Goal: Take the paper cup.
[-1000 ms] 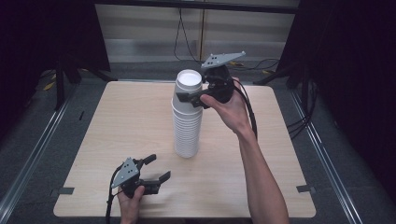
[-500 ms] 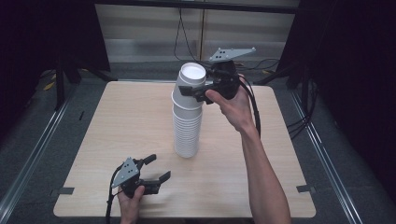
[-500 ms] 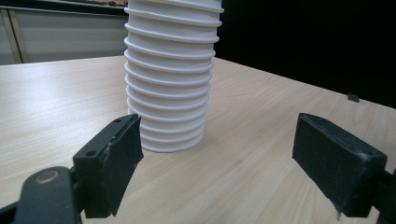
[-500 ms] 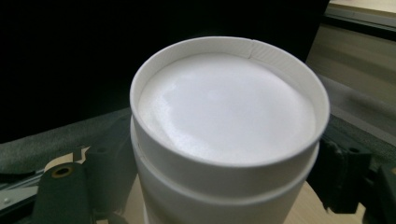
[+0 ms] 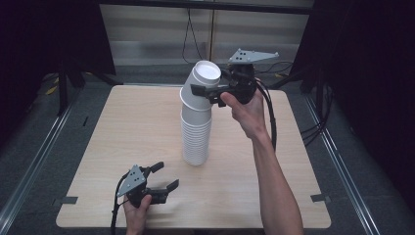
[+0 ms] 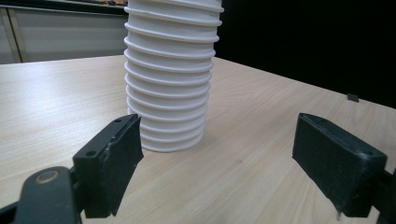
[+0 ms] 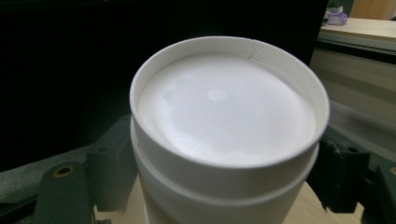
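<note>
A tall stack of upturned white paper cups stands at the middle of the wooden table. My right gripper is shut on the top cup, which is tilted with its base leaning to the right, its mouth still over the stack's top. In the right gripper view the cup's recessed base sits between the two jaws, with a second cup rim just beneath it. My left gripper is held open at the table's front left, empty. In the left gripper view the stack rises a little beyond the spread jaws.
A cable trails from the right gripper along the forearm. Black stands and a grey floor surround the table. Bare tabletop lies to the right of the stack.
The right gripper has risen a little and tipped the top cup off the stack's axis. The left gripper has stayed where it was.
</note>
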`<control>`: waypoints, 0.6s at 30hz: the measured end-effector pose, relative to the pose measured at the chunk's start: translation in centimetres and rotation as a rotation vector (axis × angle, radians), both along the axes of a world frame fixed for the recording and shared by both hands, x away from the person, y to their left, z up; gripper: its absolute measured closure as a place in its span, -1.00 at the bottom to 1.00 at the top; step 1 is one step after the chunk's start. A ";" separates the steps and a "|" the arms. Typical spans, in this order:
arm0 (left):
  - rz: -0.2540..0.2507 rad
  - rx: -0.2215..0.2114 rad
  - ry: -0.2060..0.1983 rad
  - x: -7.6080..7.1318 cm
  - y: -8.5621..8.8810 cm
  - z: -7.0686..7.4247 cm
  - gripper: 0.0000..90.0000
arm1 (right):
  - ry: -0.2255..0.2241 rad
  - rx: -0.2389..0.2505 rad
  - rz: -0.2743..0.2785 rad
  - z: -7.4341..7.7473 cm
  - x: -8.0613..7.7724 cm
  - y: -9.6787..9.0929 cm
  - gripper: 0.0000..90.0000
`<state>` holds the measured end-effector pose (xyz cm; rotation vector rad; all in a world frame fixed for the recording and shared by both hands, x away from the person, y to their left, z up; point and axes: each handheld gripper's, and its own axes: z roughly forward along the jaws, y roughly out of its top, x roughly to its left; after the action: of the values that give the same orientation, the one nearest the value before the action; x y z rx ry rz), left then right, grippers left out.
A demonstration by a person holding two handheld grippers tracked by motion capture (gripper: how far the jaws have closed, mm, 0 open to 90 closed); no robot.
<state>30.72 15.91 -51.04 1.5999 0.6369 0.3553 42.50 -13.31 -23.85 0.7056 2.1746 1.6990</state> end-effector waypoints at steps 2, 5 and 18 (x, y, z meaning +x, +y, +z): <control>0.000 0.006 -0.002 0.1 0.1 0.0 -0.65 | -0.006 0.021 0.004 -0.1 -0.1 -0.4 -0.53; 0.009 0.006 0.000 0.0 0.1 0.0 -0.65 | -0.009 0.043 0.001 -0.2 -0.1 -0.7 -0.53; -0.003 0.009 -0.001 0.1 0.1 0.0 -0.65 | -0.038 0.121 0.004 0.0 -0.8 -1.6 -0.52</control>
<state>30.79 15.96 -51.02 1.6094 0.6331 0.3572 41.73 -14.92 -23.80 0.6939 2.0633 1.8438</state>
